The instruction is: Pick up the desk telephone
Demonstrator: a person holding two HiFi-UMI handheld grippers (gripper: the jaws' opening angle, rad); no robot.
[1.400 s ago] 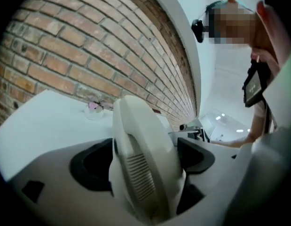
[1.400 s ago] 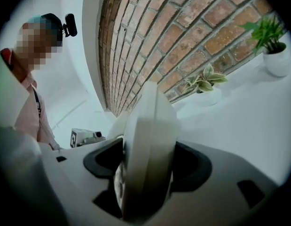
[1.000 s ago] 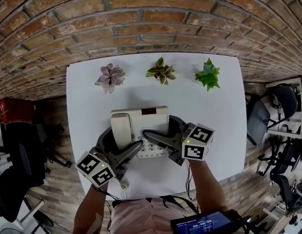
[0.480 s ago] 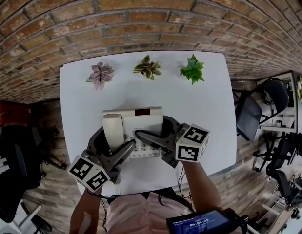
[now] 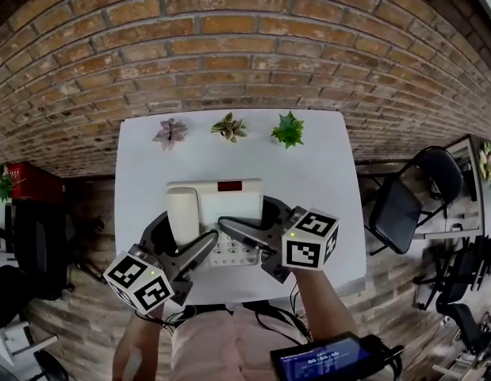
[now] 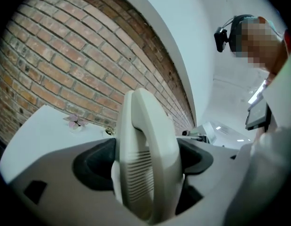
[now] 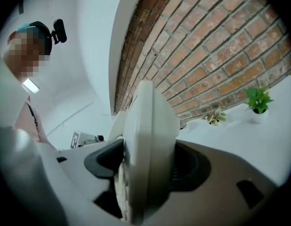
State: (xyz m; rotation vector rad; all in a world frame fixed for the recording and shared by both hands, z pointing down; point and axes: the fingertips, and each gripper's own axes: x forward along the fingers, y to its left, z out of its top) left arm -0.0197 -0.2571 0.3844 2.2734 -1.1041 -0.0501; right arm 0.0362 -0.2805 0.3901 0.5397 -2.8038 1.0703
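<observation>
The beige desk telephone [image 5: 229, 201], with its handset [image 5: 182, 213] resting on the left side, hangs above the white table [image 5: 324, 181], held from both ends. My left gripper [image 5: 186, 232] is shut on the handset end; in the left gripper view the telephone [image 6: 145, 159] fills the gap between the dark pads [image 6: 96, 166]. My right gripper [image 5: 253, 217] is shut on the keypad end, and the right gripper view shows the telephone's edge [image 7: 147, 145] clamped between its pads [image 7: 187, 166]. The phone's underside is hidden.
Three small potted plants, pink [image 5: 170, 132], pale [image 5: 228, 126] and green [image 5: 288, 128], stand along the table's far edge by the brick wall [image 5: 229, 46]. A black chair [image 5: 404, 205] is at the right, a red box [image 5: 27, 182] at the left.
Both grippers have risen together with the telephone between them. The table and plants now look smaller and farther below. The grip on the phone is unchanged.
</observation>
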